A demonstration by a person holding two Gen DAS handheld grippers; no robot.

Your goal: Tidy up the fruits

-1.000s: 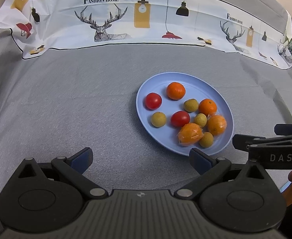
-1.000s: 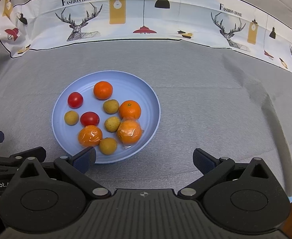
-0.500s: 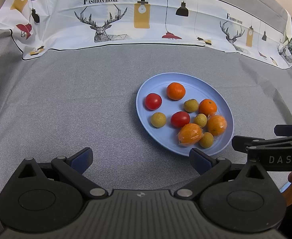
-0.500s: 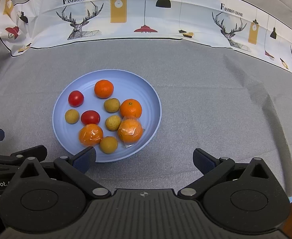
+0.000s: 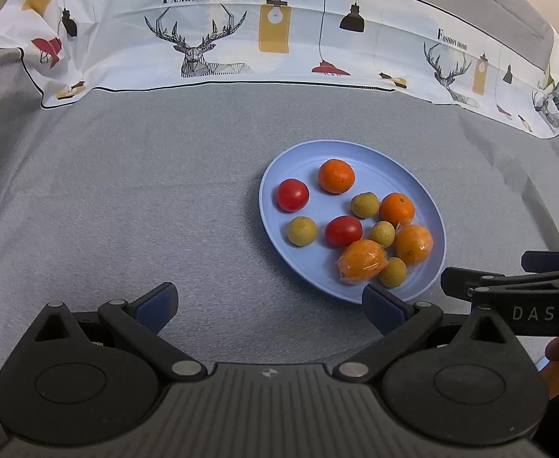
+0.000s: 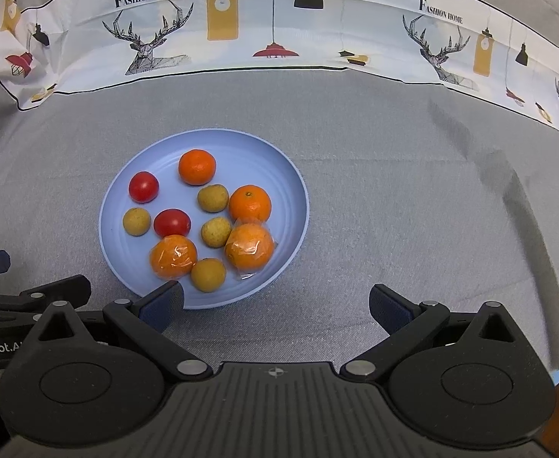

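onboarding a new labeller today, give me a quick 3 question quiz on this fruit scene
1. True or false: the left gripper is shut on a fruit.
2. How many shiny red tomatoes, such as this one, lie on the round light-blue plastic plate? A) one B) two C) four
3. Fill in: two of the four oranges, including this one, are wrapped in clear ____.

Key
1. False: both the left gripper and the right gripper have their fingers spread wide with nothing between them.
2. B
3. Plastic film. The other wrapped orange lies at the plate's near side.
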